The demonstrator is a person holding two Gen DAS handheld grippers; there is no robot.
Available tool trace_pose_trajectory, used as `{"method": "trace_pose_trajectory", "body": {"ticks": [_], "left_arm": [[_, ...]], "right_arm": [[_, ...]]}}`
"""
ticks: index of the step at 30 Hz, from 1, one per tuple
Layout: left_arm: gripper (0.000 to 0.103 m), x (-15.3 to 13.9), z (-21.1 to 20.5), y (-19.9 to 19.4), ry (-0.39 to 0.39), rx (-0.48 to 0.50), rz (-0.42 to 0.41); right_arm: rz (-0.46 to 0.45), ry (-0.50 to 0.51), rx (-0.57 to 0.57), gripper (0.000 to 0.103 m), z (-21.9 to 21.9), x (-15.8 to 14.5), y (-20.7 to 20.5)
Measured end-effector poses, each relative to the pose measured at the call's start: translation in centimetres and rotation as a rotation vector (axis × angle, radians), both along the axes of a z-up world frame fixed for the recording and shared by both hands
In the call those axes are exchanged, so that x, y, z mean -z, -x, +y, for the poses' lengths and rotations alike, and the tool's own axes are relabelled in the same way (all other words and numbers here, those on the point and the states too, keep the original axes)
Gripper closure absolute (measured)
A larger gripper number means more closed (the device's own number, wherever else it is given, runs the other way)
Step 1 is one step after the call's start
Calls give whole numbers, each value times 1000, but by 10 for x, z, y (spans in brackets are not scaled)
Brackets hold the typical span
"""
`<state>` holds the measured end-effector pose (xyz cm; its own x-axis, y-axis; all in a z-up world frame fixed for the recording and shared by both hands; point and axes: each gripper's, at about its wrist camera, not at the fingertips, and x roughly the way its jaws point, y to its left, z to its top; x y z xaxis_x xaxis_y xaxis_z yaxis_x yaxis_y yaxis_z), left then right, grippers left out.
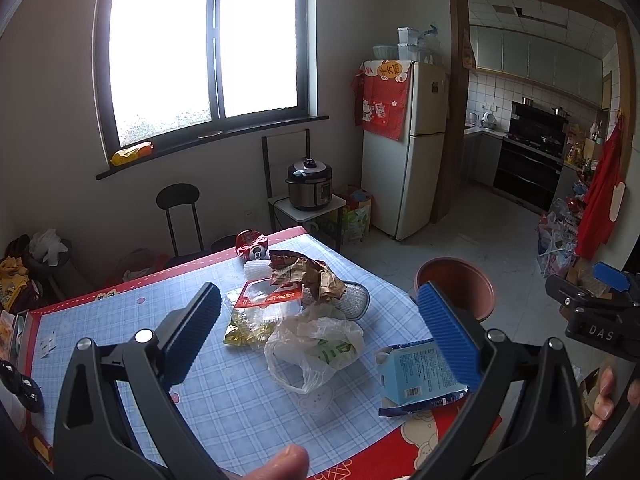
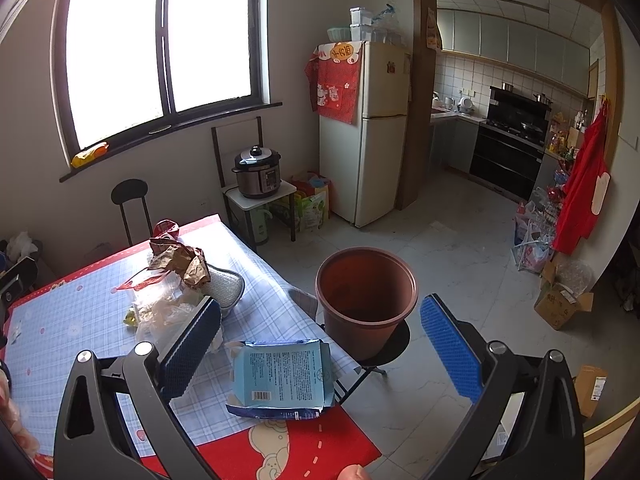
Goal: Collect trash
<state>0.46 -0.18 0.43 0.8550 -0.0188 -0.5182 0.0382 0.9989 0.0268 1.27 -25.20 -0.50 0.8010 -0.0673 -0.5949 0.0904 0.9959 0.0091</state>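
Near the table's point(image 2: 260, 292) right edge, beside the brown bin point(image 2: 366, 292): flattened blue carton point(image 2: 282, 376), ungrasped. Right gripper point(image 2: 320, 348) and left gripper point(image 1: 318, 338) wide, empty. Probably pickup step; next, closing on carton.

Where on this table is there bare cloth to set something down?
Bare: the tablecloth left of the left gripper, and the strip between the white plastic bag and blue carton. Crowded: the centre pile, from crushed red can to brown wrapper.
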Motion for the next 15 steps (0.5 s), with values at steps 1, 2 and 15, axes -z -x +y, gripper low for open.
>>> {"method": "trace_pose_trajectory", "body": {"ticks": [1, 2, 15], "left_arm": [[6, 0, 0, -1, 0, 0, 1], [6, 0, 0, -1, -1, 0, 0], [6, -6, 1, 0, 0, -2, -16]], "right_arm": [[1, 0, -1, 5, -1, 0, 0], [1, -1, -1, 5, -1, 0, 0], [-16, -1, 5, 5, -3, -5, -3]]}}
